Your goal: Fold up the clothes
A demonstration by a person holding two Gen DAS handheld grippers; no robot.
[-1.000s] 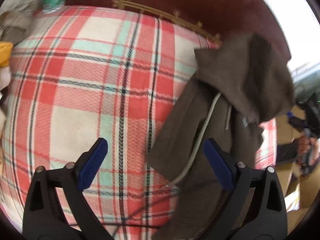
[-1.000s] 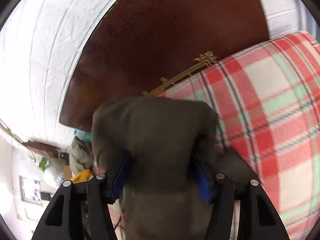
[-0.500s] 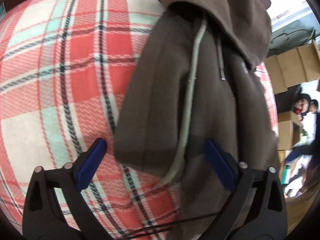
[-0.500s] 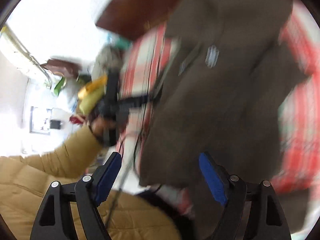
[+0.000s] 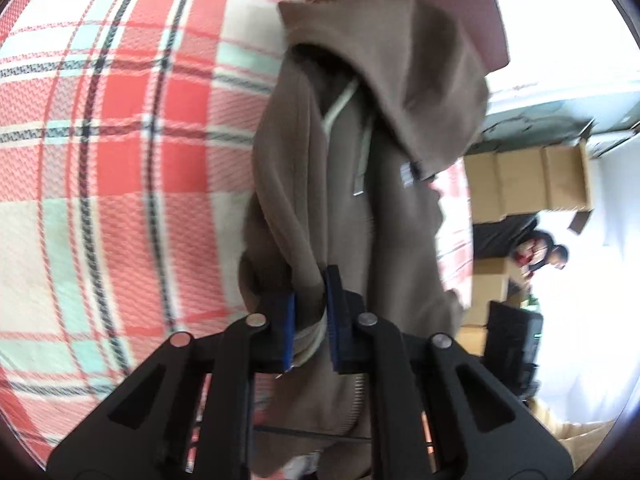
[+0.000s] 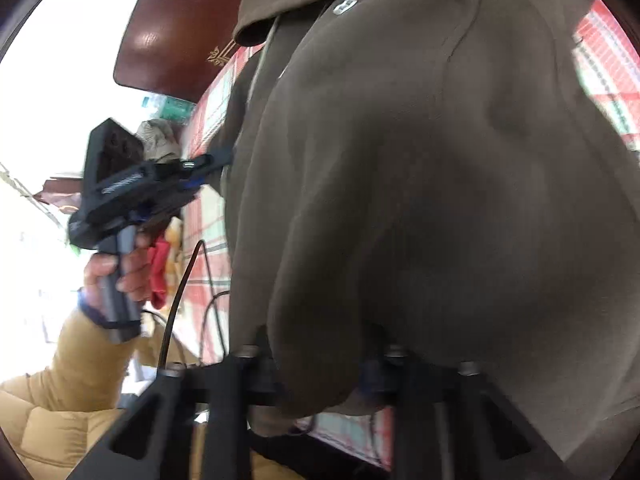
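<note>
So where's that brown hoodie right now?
The brown hoodie lies on the plaid blanket, hood toward the wooden headboard, its near edge pinched by both hand-held grippers.

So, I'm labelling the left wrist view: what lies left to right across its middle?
Red, white and mint plaid blanket → brown hooded zip-up sweatshirt → tan cardboard boxes.

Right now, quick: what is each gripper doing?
Left gripper: jaws just closed, shut on the brown hoodie.
Right gripper: jaws just closed, shut on the hoodie's fabric, pads mostly hidden by it.
</note>
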